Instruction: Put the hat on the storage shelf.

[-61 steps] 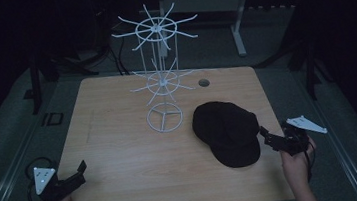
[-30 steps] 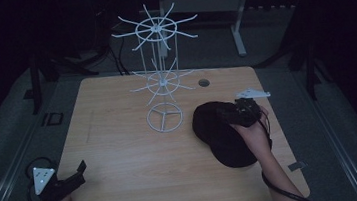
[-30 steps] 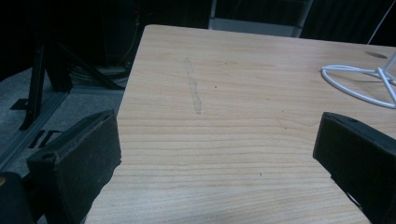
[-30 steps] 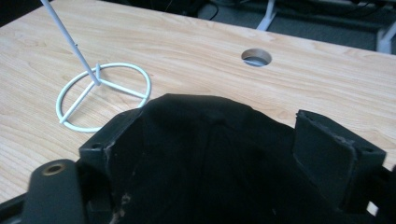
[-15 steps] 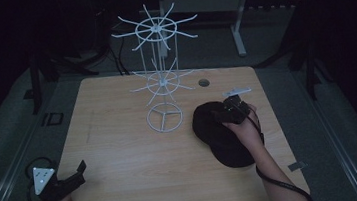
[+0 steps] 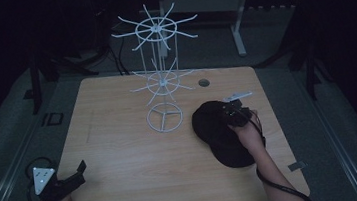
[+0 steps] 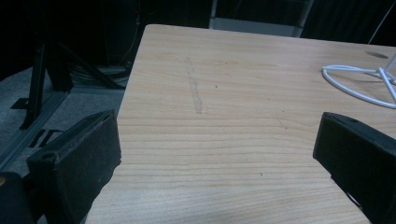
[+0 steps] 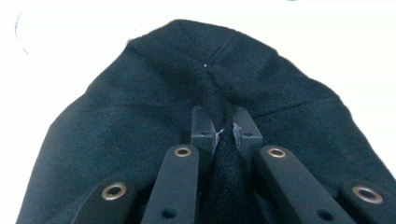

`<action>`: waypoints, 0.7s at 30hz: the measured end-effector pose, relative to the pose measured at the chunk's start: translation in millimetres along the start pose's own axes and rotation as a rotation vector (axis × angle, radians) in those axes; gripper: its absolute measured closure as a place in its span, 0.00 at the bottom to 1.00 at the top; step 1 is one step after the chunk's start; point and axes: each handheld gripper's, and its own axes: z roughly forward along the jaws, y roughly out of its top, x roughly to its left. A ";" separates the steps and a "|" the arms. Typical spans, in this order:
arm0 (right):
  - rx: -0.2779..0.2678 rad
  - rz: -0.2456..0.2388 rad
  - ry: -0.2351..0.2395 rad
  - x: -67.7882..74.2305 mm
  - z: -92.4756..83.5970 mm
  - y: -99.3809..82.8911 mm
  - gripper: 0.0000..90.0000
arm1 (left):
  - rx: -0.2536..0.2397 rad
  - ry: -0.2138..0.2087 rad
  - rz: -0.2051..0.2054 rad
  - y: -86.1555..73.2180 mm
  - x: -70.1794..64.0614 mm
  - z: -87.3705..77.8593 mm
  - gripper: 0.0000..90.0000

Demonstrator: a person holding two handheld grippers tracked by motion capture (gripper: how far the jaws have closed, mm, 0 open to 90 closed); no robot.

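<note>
A black cap (image 6: 218,134) lies on the wooden table (image 6: 122,156), right of a white wire display stand (image 6: 161,82). My right gripper (image 6: 229,113) rests on the cap's crown, shut on a pinched ridge of its fabric. In the right gripper view the jaws squeeze a fold of the cap (image 8: 140,112) between them, right gripper (image 8: 223,123). My left gripper (image 6: 76,172) sits at the table's front left corner, open and holding nothing. Its two pads (image 7: 79,163) stand far apart over bare wood in the left gripper view.
The stand's round wire base (image 6: 164,117) sits mid-table, with hooked arms spreading at two levels; its ring (image 7: 359,84) is at the left gripper view's right. A small round hole (image 6: 204,82) lies near the table's far edge. Dark floor and metal frames surround the table.
My right gripper came in from the table's right edge onto the cap's crown and closed on its fabric. The left gripper has not moved.
</note>
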 end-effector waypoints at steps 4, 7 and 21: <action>-0.066 0.015 -0.012 -0.1 -12.6 -0.5 0.92 | 0.000 0.000 0.000 0.0 -0.1 0.0 0.02; -0.100 0.009 -0.027 -0.2 -23.2 0.1 0.92 | 0.001 0.000 0.001 0.0 -0.1 0.1 0.02; -0.244 0.003 -0.057 -0.9 -78.2 -2.6 0.93 | 0.003 0.002 0.003 0.0 -0.5 0.3 0.02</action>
